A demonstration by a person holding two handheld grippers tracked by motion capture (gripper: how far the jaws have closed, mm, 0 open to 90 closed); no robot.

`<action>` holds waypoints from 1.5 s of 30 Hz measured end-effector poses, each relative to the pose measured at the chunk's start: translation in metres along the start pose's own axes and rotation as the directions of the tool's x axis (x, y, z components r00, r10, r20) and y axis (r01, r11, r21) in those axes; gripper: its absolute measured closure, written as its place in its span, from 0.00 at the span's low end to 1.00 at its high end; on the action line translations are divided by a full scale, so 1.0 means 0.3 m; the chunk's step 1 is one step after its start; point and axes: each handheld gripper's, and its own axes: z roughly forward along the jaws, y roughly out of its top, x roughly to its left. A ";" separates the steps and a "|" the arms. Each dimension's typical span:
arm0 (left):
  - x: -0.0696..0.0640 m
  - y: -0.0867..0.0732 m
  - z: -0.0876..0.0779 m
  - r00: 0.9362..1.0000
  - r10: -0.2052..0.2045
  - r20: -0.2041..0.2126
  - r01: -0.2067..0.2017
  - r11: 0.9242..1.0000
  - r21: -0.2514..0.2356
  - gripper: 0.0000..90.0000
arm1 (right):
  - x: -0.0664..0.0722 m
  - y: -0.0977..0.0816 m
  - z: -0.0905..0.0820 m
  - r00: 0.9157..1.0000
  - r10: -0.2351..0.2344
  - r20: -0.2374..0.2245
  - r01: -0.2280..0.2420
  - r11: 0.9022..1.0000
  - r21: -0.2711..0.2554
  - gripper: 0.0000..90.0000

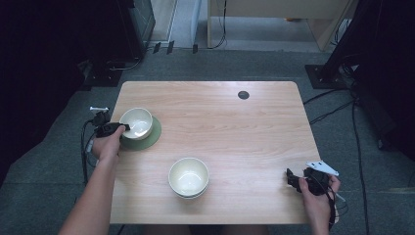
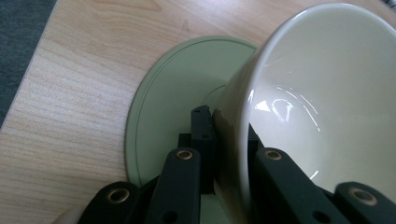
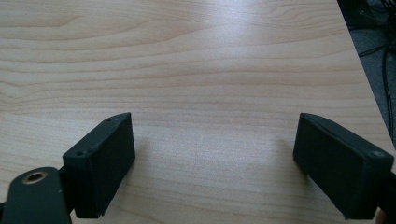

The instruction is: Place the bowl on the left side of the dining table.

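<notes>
**Pinching a cream bowl by its rim, over a green saucer**

Gripping the wall of the cream bowl (image 1: 136, 123) at the left of the high view, with the left gripper (image 1: 115, 128) clamped on the rim from the bowl's left side. Seen in the left gripper view: one black finger (image 2: 204, 135) pressed against the outer wall of the bowl (image 2: 322, 102), the other inside the bowl, the rim caught between them; bowl tilted, filling the right half of that frame. Resting under it, the green saucer (image 2: 177, 93), flat on the wood at centre left of that frame; in the high view the saucer (image 1: 152, 136) peeks out at the bowl's lower right. Whether the bowl's foot touches the saucer: cannot tell.

Lower centre of the high view: a second cream bowl (image 1: 189, 177), upright, well apart from the first.

Lower right of the high view: the right gripper (image 1: 292, 179), held in a hand near the table's right edge. In the right gripper view, black fingers (image 3: 106, 158) spread wide, with bare wood between them.

Underneath: a light wooden table (image 1: 235, 127) with rounded corners and a small dark round cap (image 1: 243, 95) near its far edge. Around it, grey carpet, black cables at the right, dark stands at upper left and upper right, pale furniture at the top of the frame.
</notes>
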 end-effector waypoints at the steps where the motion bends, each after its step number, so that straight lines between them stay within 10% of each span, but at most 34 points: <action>1: 0.002 0.001 0.002 1.000 -0.006 0.005 0.006 1.000 0.000 0.94 | 0.000 0.000 0.000 1.000 0.000 0.000 0.000 1.000 0.000 0.14; 13: 0.001 0.012 0.001 0.998 -0.021 0.054 0.023 0.999 -0.025 0.81 | 0.000 0.001 0.001 1.000 -0.004 -0.001 0.004 1.000 -0.002 0.14; 22: 0.005 0.011 -0.041 0.999 -0.019 0.028 0.020 0.999 -0.036 0.12 | 0.000 0.001 0.001 1.000 -0.004 -0.001 0.004 1.000 -0.002 0.14; 29: -0.027 -0.044 -0.092 0.981 0.179 -0.078 -0.185 0.980 -0.076 0.10 | 0.000 0.000 0.001 1.000 -0.002 -0.001 0.002 1.000 -0.001 0.14; 45: -0.010 -0.161 -0.190 0.974 0.226 -0.024 -0.226 0.951 -0.211 0.00 | 0.000 0.001 0.001 1.000 -0.002 -0.001 0.002 1.000 -0.001 0.14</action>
